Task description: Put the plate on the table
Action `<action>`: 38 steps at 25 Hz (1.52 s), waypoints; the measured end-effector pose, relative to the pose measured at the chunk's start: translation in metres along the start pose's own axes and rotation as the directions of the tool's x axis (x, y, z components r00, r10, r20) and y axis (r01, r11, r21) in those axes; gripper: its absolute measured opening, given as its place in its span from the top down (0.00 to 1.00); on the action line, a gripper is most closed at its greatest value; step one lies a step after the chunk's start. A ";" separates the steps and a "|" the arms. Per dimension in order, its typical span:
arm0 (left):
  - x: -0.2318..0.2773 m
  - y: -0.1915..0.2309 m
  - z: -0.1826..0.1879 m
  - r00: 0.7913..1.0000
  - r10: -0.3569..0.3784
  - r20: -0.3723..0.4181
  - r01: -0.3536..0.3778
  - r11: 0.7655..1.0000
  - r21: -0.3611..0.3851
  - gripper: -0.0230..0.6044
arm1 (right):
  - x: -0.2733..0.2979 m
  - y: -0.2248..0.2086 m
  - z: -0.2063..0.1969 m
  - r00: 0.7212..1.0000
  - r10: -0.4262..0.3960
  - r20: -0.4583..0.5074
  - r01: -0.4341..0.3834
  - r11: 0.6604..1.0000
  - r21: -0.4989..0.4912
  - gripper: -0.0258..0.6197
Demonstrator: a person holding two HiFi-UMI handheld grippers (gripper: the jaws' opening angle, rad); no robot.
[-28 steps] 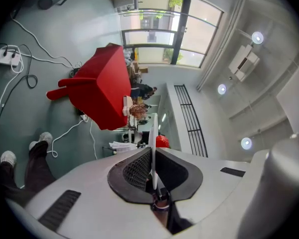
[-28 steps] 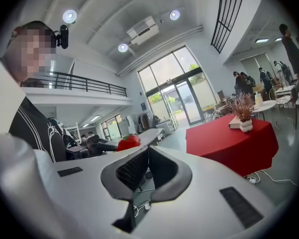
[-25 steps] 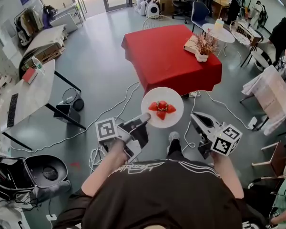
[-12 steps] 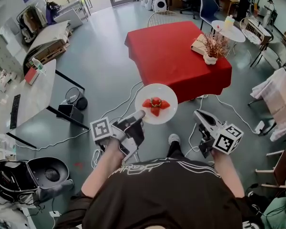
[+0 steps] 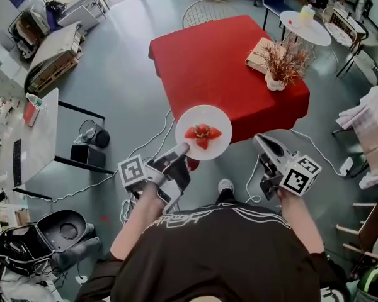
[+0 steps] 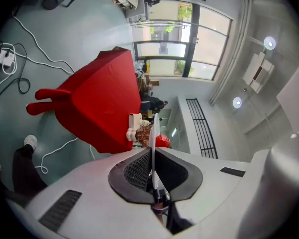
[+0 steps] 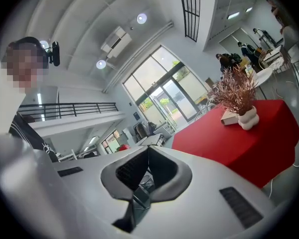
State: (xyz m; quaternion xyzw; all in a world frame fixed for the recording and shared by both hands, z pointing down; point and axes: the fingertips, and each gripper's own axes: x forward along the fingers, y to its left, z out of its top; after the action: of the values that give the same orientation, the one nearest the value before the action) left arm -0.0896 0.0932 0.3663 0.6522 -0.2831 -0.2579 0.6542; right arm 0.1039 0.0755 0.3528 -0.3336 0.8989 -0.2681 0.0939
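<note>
A white plate (image 5: 203,133) with red strawberries (image 5: 202,133) is held level over the floor, just short of the near edge of the red-clothed table (image 5: 208,61). My left gripper (image 5: 183,149) is shut on the plate's near left rim. In the left gripper view the plate (image 6: 153,138) runs edge-on between the pads of that gripper (image 6: 153,156), with a strawberry (image 6: 163,141) beside it and the red table (image 6: 102,101) ahead. My right gripper (image 5: 259,139) hangs to the right of the plate, shut and empty. In its own view the right gripper (image 7: 148,149) has its pads together.
A white vase of dried sprigs (image 5: 281,61) stands on a flat box at the table's far right. A round white side table (image 5: 305,27) and a wire chair (image 5: 205,11) lie beyond. Cables (image 5: 157,137) trail on the floor; a desk (image 5: 34,137) and a bin (image 5: 88,131) are at the left.
The person has stepped toward the red table, which now looms nearer. The plate has travelled forward with the left gripper and stays level. The right gripper moved along beside it.
</note>
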 end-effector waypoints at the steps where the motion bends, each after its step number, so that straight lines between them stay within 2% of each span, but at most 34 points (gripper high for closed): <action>1: 0.017 0.000 0.004 1.000 0.000 -0.001 0.000 1.000 -0.006 0.93 | 0.007 -0.010 0.007 1.000 0.020 -0.009 -0.020 1.000 0.002 0.95; 5: 0.072 0.001 0.021 1.000 0.009 0.004 -0.009 1.000 -0.009 0.93 | 0.034 -0.050 0.032 0.997 0.059 -0.051 -0.060 0.998 -0.028 0.95; 8: 0.101 0.000 0.037 1.000 0.013 0.018 -0.013 1.000 -0.001 0.93 | 0.048 -0.069 0.052 0.993 0.111 -0.044 -0.113 0.993 -0.034 0.95; 10: 0.115 -0.003 0.046 1.000 0.005 0.024 -0.005 1.000 0.004 0.93 | 0.056 -0.077 0.062 0.989 0.142 -0.037 -0.143 0.989 -0.024 0.95; 18: 0.145 -0.016 0.059 0.999 -0.033 0.023 0.032 0.998 0.051 0.93 | 0.069 -0.097 0.070 0.983 0.166 -0.077 -0.168 0.985 -0.030 0.95; 30: 0.177 -0.006 0.075 0.999 -0.021 -0.033 0.022 0.999 0.037 0.93 | 0.082 -0.118 0.079 0.992 0.102 -0.068 -0.105 0.994 -0.042 0.95; 38: 0.200 0.010 0.104 0.999 0.004 -0.051 -0.004 1.000 0.007 0.93 | 0.112 -0.147 0.073 0.993 0.061 -0.098 -0.062 0.998 -0.015 0.95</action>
State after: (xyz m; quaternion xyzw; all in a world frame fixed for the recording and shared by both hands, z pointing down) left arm -0.0218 -0.1216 0.3823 0.6601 -0.2685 -0.2390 0.6596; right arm 0.1252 -0.1211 0.3728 -0.2931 0.9147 -0.2728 0.0552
